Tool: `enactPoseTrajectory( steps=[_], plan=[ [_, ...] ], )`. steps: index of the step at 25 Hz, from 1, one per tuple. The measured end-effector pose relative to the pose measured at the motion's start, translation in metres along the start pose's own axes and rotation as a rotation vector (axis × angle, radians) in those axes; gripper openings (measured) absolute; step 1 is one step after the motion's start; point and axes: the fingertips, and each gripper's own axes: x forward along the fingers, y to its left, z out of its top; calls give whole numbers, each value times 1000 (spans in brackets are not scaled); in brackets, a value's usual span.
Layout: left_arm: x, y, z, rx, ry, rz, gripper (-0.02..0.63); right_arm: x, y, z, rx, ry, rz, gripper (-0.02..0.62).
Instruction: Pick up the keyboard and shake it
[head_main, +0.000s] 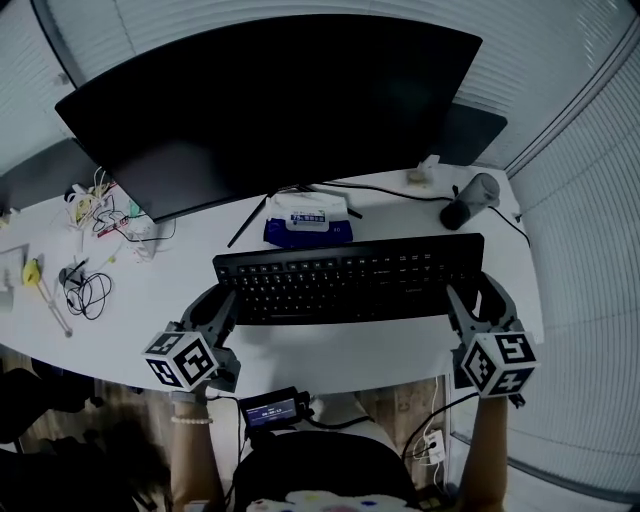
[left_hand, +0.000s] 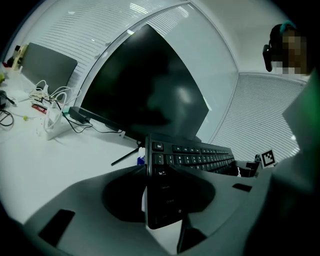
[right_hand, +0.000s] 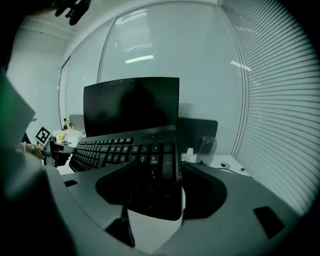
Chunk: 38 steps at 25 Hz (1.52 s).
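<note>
Left gripper: jaws clamped on left end of keyboard. Keyboard spans crosswise just in front of monitor. Right gripper: jaws clamped on right end. Risk: end-only grips, so hard shaking could slip one end free or knock the monitor.

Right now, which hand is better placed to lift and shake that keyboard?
Neither alone: the left hand-held gripper clamps the keyboard's left end, the right hand-held gripper its right end. A long board needs both; they look evenly placed.
</note>
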Motion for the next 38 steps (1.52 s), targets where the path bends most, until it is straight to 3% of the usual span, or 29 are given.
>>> enactPoseTrajectory(
  steps=[18,38],
  plan=[
    [10,33,-68,-32,239,202,143,70,-7,-122,193,274,130,287],
    [26,51,-97,-46,340,283,143,100,-10,-180,282,437,162,287]
  ],
)
